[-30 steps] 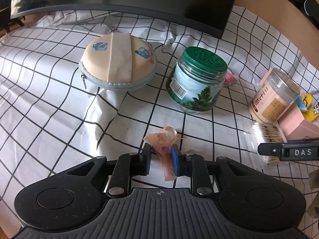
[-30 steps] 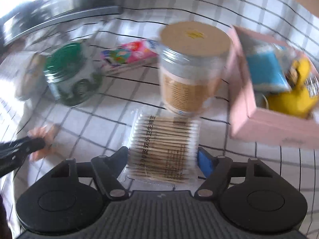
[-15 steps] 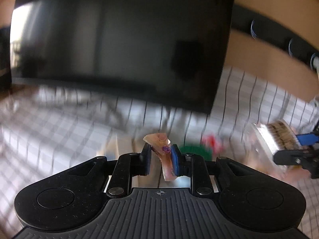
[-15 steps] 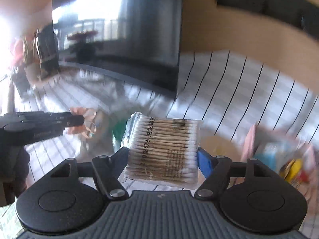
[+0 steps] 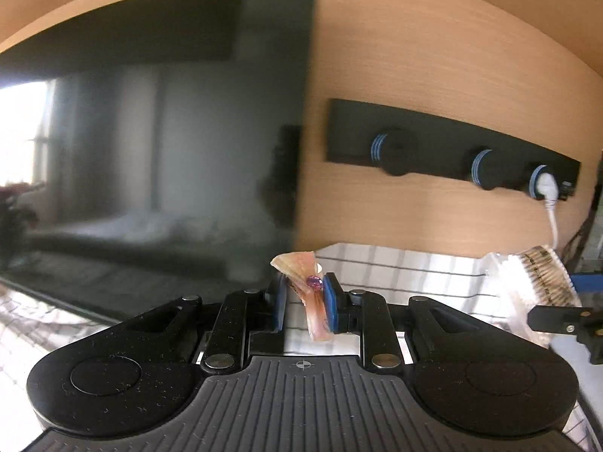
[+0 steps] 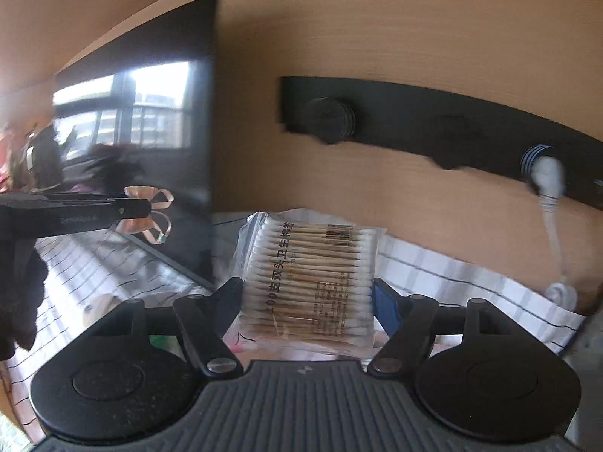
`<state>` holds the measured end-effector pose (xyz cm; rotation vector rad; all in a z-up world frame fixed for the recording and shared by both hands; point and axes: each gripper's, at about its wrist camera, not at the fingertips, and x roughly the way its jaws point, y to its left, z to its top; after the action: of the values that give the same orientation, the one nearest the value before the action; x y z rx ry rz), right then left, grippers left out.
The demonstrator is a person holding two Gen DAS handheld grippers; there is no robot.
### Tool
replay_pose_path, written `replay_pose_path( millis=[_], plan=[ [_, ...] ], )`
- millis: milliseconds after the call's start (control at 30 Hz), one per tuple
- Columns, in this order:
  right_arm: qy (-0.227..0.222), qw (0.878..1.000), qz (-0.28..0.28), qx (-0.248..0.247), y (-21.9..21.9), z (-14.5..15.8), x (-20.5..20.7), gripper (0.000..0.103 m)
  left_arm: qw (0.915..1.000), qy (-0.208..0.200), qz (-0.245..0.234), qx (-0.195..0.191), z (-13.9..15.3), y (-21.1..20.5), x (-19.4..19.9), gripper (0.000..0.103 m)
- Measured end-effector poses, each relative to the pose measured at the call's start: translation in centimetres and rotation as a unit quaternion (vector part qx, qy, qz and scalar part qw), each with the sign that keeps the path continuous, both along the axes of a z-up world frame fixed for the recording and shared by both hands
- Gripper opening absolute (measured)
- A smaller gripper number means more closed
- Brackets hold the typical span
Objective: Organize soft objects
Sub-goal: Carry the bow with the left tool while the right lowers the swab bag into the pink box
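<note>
Between left gripper (image 5: 304, 301) jaws: ribbon bow (image 5: 309, 293) clamped | right gripper (image 6: 307, 293): cotton-swab pack (image 6: 307, 278) clamped

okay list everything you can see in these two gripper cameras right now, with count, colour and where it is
ribbon bow: one, peach-pink with a purple gem, pinched in the left gripper, held off the cloth
cotton swab pack: one, clear bag of wooden white-tipped swabs, clamped in the right gripper
screen: one, black, reflective, against the wall on the left
socket rail: one, black with blue-ringed round sockets, on the wooden wall
plug: one, white with white cable, in the rightmost socket
cloth: one, white with black grid lines, below
left gripper: one, black, blue pads
right gripper: one, black, blue pads
</note>
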<state>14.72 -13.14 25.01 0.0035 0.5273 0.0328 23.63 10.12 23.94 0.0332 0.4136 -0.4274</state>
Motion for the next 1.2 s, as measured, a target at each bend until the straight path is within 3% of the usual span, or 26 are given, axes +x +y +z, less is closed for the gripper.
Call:
replay_pose_path(
  millis=[233, 500, 967, 1067, 1167, 1200],
  plan=[
    [-0.020, 0.999, -0.049, 0.007, -6.0, -2.5, -1.8, 0.073, 0.9985, 0.020, -0.047, 0.016, -1.5, -8.4, -2.1, 0.024],
    [-0.004, 0.994, -0.099, 0.048, -11.4, -6.1, -3.7, 0.073, 0.9916, 0.055, -0.105, 0.052, -4.9, -15.9, -3.6, 0.024],
    [0.023, 0.985, -0.141, 0.097, -15.9, -10.5, -5.2, 0.073, 0.9791, 0.101, -0.143, 0.104, -9.3, -21.0, -4.1, 0.025],
    [0.028, 0.984, -0.145, 0.104, -16.4, -11.2, -5.2, 0.073, 0.9758, 0.130, -0.159, 0.075, -10.0, -20.9, -3.1, 0.025],
    [0.031, 0.982, -0.149, 0.109, -16.7, -11.6, -5.3, 0.073, 0.9569, 0.225, -0.183, -0.013, -11.2, -20.0, -0.7, 0.027],
    [0.032, 0.982, -0.149, 0.110, -16.8, -11.7, -5.4, 0.073, 0.9544, 0.235, -0.181, -0.033, -11.6, -19.7, -0.4, 0.027]
  ],
)
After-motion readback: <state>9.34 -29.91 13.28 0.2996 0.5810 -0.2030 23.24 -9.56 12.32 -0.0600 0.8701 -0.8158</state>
